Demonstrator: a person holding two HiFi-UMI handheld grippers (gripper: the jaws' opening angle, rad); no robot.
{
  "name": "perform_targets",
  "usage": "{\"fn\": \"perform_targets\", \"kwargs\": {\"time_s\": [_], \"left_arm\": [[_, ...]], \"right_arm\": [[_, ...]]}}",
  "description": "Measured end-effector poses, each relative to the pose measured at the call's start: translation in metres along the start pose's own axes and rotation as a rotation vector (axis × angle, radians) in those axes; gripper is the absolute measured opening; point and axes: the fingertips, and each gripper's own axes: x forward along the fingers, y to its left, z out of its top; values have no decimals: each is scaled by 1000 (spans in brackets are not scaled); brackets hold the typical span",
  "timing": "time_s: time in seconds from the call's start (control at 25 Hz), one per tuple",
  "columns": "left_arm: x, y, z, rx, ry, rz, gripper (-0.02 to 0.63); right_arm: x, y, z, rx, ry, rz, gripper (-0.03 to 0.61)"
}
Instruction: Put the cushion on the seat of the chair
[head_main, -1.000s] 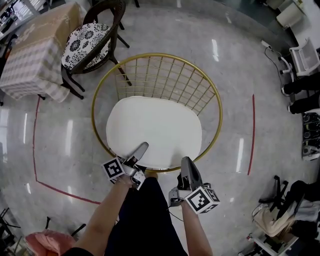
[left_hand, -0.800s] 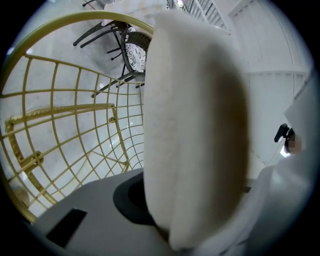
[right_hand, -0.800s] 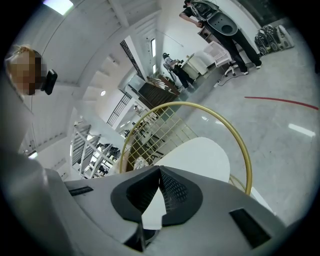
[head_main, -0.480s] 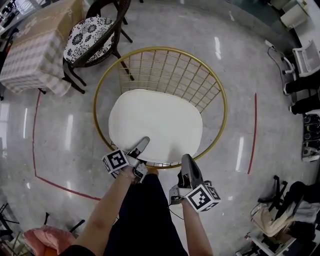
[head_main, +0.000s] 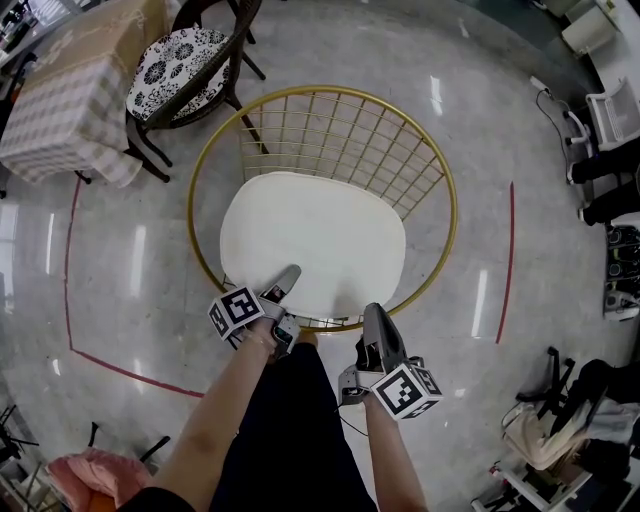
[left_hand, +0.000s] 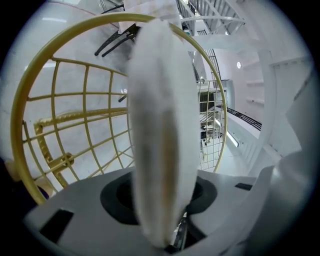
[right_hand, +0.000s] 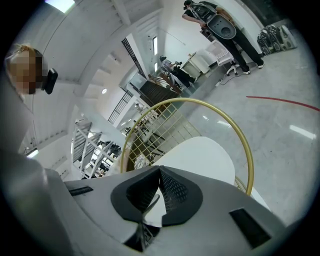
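On the seat of the gold wire chair (head_main: 330, 125) lies the white cushion (head_main: 312, 240), flat and filling most of the space inside the round rim. At its near edge the left hand-held gripper (head_main: 288, 276) has the cushion's border between its jaws. The soft edge fills the gap and touches both pads, though the jaws have just been opening, so the grasp is a loose one. Just beside the chair's front rim, the right hand-held gripper (head_main: 374, 318) is clenched, tips meeting, with nothing visibly caught between them. Both point forward and slightly down. Further off, a dark chair (head_main: 205, 45) with a black-and-white patterned seat pad (head_main: 180, 72) stands against a desk (head_main: 70, 110) draped in checked cloth. A red line (head_main: 510, 260) marks the glossy floor (head_main: 130, 290).
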Motion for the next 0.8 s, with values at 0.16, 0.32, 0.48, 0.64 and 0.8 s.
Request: {"fn": "perform_targets", "kwargs": {"time_s": [0.16, 0.32, 0.48, 0.64, 0.8], "left_arm": [[0, 12, 3, -19, -20, 79, 281], [-1, 21, 6, -22, -36, 184, 450], [-9, 27, 6, 14, -53, 306, 508], [-16, 30, 5, 46, -67, 414, 517], [-21, 33, -3, 44, -56, 448, 517]], "right_arm": [[-1, 0, -2, 6, 2, 0, -9], [-1, 2, -3, 11, -2, 3, -9], [-1, 4, -4, 18, -8, 10, -9], [-2, 7, -2, 24, -19, 16, -9], [-4, 9, -3, 30, -24, 20, -9]]}}
